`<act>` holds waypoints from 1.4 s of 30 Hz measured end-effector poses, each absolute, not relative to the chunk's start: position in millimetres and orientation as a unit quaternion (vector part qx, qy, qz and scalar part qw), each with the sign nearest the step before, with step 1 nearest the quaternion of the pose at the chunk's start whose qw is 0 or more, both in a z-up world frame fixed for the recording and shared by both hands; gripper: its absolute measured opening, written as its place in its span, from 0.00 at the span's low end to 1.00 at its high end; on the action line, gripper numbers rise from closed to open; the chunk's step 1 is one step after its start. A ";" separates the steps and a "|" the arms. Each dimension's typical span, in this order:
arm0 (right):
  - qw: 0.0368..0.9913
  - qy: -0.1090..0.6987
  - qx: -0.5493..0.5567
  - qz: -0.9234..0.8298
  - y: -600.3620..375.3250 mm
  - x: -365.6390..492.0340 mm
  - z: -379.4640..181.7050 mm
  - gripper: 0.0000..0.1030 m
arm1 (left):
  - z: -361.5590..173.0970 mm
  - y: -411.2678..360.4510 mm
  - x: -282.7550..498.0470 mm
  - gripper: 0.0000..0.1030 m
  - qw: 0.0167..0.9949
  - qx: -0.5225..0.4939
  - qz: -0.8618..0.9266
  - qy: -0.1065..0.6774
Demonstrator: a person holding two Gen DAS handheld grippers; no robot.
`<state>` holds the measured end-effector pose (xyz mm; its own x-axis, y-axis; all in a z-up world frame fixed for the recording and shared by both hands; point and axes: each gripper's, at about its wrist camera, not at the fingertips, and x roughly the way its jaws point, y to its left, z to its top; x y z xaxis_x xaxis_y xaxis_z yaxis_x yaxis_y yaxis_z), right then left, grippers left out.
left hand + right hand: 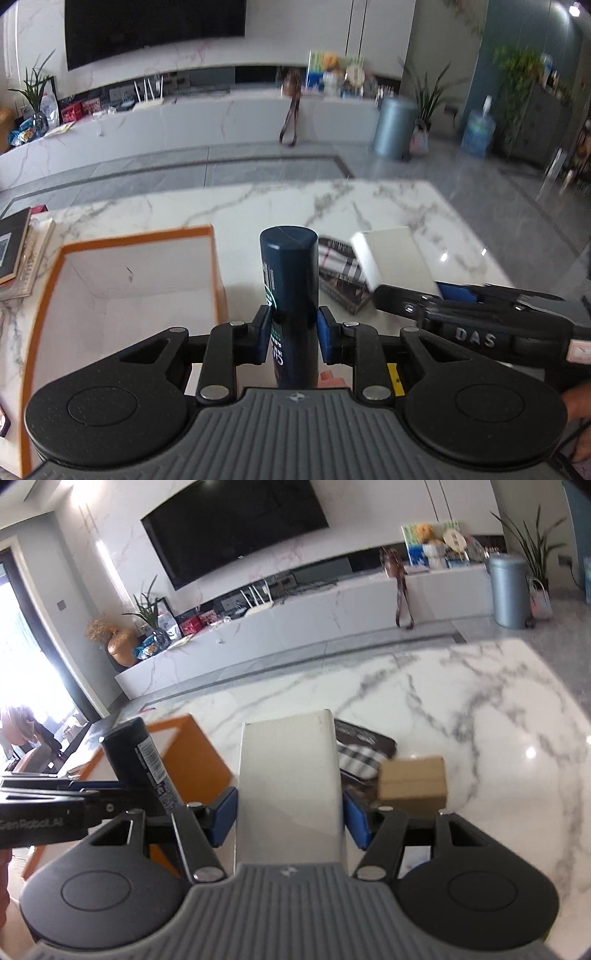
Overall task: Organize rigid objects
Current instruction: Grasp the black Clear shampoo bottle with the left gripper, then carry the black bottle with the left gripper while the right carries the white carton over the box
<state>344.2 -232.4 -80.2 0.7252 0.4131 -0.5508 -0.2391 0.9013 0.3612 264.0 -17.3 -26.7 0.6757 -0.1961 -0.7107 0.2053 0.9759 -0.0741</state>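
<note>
Bottle (290,295) stands upright, cap up, in left claw (291,334).

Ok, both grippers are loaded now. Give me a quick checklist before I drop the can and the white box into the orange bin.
1. Left gripper clamped on the dark blue can: ok, both pads touch its sides.
2. Right gripper clamped on the white box: ok, held between the pads.
3. Orange-rimmed bin open with free space inside: ok, the visible floor is bare.
4. Clearance between the two grippers: cannot tell, they sit close side by side.
5. Items left on the marble table: not ok, a brown cardboard box and a dark plaid package remain.
</note>
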 end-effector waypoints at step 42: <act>0.845 0.483 -0.011 0.228 13.4 407.9 -95.9 0.60 | -102.8 137.1 300.8 0.32 0.839 0.147 -0.174 0.495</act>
